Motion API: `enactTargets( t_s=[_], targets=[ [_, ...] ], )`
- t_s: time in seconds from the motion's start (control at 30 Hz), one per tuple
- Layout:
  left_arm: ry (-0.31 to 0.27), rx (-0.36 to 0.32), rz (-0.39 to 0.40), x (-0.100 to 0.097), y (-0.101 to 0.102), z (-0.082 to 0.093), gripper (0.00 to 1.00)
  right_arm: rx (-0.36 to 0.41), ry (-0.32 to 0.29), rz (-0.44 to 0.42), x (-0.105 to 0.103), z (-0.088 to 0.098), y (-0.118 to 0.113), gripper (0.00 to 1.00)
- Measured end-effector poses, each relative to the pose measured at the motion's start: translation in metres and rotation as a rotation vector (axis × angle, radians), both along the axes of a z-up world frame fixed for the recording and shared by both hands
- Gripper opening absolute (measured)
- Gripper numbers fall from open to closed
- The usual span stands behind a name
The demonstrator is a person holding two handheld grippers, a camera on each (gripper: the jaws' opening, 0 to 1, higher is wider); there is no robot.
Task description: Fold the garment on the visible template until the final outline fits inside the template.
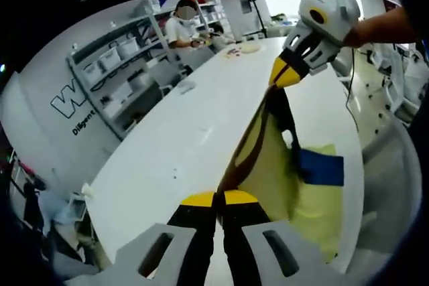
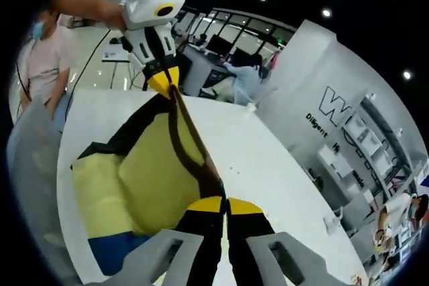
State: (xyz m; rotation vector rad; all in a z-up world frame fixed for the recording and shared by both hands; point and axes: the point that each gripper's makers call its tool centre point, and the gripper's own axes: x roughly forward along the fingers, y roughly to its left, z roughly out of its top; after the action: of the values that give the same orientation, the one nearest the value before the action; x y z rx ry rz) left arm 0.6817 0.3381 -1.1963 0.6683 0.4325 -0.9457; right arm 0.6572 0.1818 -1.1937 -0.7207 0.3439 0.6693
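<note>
Basically the garment (image 1: 268, 159) is yellow cloth with dark trim and a blue patch, held up off the white table (image 1: 174, 138) by one edge stretched taut between our two grippers, the rest hanging down and trailing onto the tabletop. We judge it light and limp, so no stiffness: it sags wherever unsupported, and the dark band pulls into a straight line under tension. In the left gripper view our left gripper (image 1: 216, 197) has its yellow-tipped jaws clenched on one end of that band, and the right gripper (image 1: 285, 77) shows up top, pinching the other end. In the right gripper view the right gripper (image 2: 224, 204) is likewise closed on the garment (image 2: 154, 165), with the left gripper (image 2: 162, 84) across from it. We'd keep holds at the edge corners; thin fabric could slip from the jaws if tugged. We can't make out a template outline. Shelving (image 1: 117, 65) and a seated person (image 1: 182, 28) sit beyond the table.
</note>
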Motion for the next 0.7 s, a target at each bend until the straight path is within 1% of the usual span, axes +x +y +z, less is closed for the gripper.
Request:
enactTargets(
  t_s=[0.17,0.27,0.37,0.4,0.47,0.5,0.57,0.7],
  targets=[
    [-0.013,0.011,0.011,0.010,0.001,0.005,0.06,0.009,-0.013,0.003,0.008,0.006,-0.001,0.00],
    [-0.019,0.022,0.018,0.013,0.000,0.009,0.06,0.023,-0.017,-0.007,0.012,0.008,-0.002,0.00],
    [-0.043,0.047,0.017,0.015,0.000,0.012,0.06,0.019,-0.019,-0.009,0.016,0.009,-0.002,0.00],
    [-0.069,0.060,0.006,0.017,-0.001,0.015,0.06,0.020,-0.020,-0.015,0.018,0.010,-0.002,0.00],
    [-0.066,0.060,0.015,0.019,-0.001,0.017,0.06,0.041,-0.018,-0.040,0.022,0.012,-0.003,0.00],
    [-0.061,0.062,0.024,0.020,0.000,0.016,0.06,0.044,-0.019,-0.044,0.023,0.012,-0.003,0.00],
    [-0.068,0.077,0.036,0.024,0.001,0.014,0.06,0.054,-0.017,-0.055,0.025,0.010,-0.003,0.00],
    [-0.103,0.155,0.047,0.032,0.006,0.002,0.06,0.037,-0.006,-0.073,0.029,0.000,-0.004,0.00]
  ],
)
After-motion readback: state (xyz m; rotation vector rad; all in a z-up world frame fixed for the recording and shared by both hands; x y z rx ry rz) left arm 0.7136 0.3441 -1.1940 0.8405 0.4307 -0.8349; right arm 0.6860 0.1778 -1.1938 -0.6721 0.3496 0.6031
